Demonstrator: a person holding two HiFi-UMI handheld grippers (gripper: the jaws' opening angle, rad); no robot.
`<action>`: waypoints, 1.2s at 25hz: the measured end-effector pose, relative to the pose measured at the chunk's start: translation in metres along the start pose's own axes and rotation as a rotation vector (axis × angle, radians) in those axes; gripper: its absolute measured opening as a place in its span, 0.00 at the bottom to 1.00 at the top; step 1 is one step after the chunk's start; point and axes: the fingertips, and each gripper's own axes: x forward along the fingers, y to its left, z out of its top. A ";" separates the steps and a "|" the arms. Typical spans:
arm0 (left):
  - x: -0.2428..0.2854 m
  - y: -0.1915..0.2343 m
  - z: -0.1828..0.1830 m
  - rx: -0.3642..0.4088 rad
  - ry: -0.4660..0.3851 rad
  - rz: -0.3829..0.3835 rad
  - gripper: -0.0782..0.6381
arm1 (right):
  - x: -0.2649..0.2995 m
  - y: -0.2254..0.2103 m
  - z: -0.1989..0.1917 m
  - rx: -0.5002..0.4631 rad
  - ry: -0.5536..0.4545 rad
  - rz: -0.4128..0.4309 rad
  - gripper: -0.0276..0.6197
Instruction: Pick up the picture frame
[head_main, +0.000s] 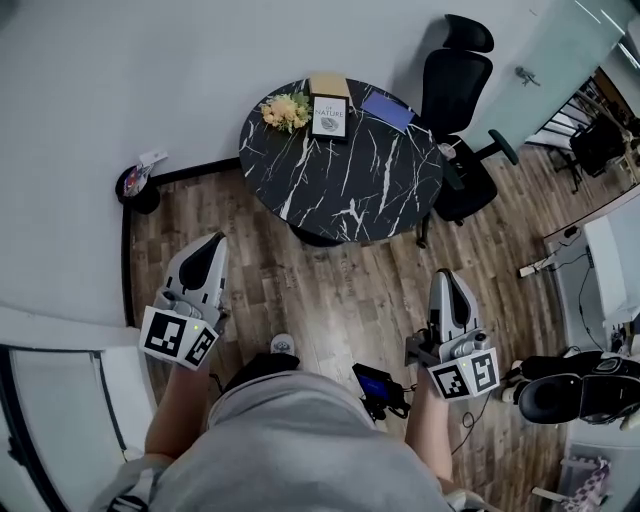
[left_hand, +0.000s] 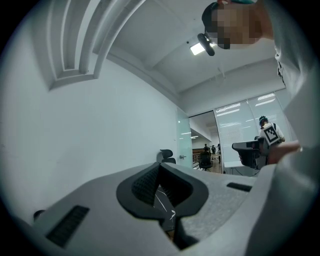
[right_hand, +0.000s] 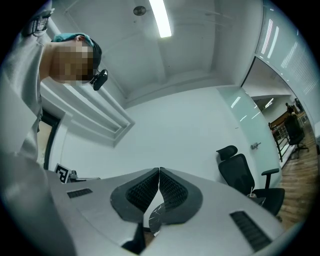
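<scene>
A round black marble table (head_main: 350, 185) stands on a wood floor (head_main: 330, 295), bearing yellow flowers (head_main: 286, 111) and a blue notebook (head_main: 388, 110); a black office chair (head_main: 458, 95) sits beside it.

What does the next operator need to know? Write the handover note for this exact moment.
Left gripper: shut, empty, held out over the floor, short of the table.
Right gripper: shut, empty, likewise.
Picture frame: upright at the far edge of the round black table, between the flowers and a blue notebook.
Done: nothing; the frame is untouched.
Left: step up to the table, open a gripper, grip the frame and lift it.
</scene>
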 end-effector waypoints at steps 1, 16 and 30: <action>0.004 0.005 -0.001 -0.001 0.001 -0.003 0.12 | 0.005 -0.001 -0.001 0.002 0.000 -0.005 0.08; 0.038 0.053 -0.007 -0.004 0.010 -0.035 0.12 | 0.053 -0.013 -0.006 -0.040 0.007 -0.056 0.08; 0.027 0.072 -0.013 -0.005 0.015 -0.033 0.12 | 0.063 0.003 -0.011 -0.046 0.014 -0.065 0.08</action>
